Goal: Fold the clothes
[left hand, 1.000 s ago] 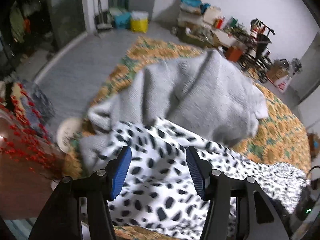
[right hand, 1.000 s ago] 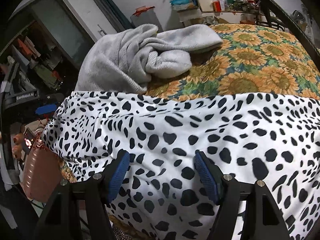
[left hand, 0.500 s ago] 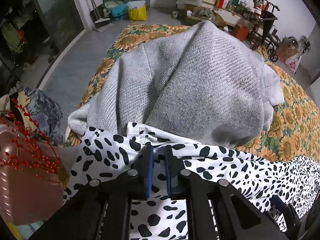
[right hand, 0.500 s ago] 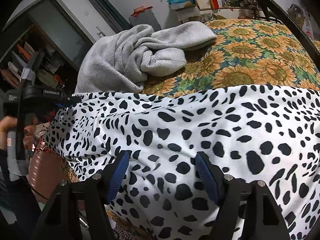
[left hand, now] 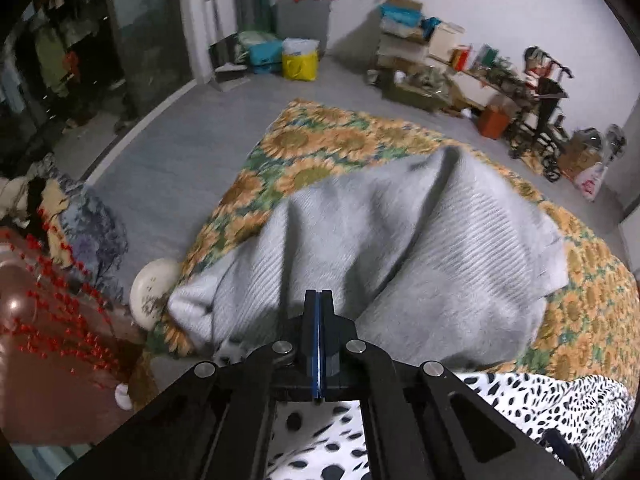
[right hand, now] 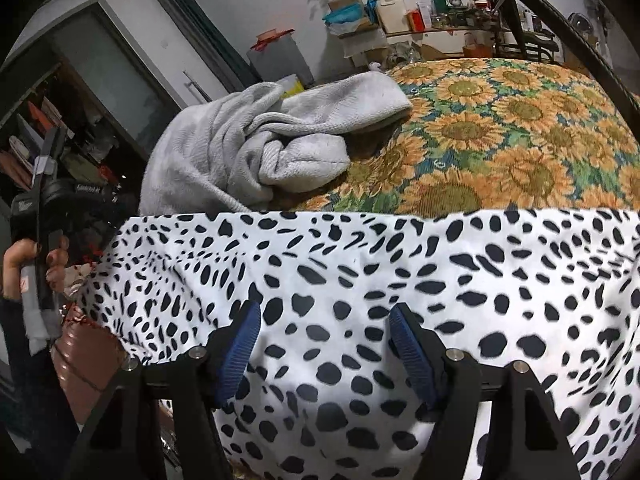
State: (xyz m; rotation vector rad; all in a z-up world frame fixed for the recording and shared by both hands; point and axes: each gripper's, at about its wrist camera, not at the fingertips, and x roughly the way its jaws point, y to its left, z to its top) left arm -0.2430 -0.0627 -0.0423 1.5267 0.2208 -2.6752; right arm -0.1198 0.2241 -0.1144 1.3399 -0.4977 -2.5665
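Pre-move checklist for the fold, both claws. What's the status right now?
1. Left claw shut: ok, pads are together.
2. Left claw pinching the spotted garment: cannot tell. The fabric shows only beneath the claw, none at its tips.
3. Right claw gripping the garment: not ok. Its jaws stand open over the fabric.
4. Garment lying smooth: ok across the middle, rippled at the corner near the left claw.
5. Grey sweater clear of the garment: not ok. It is bunched right at the garment's far edge.
6. Sunflower cloth bare beyond the garment for the fold: ok on the side away from the sweater.
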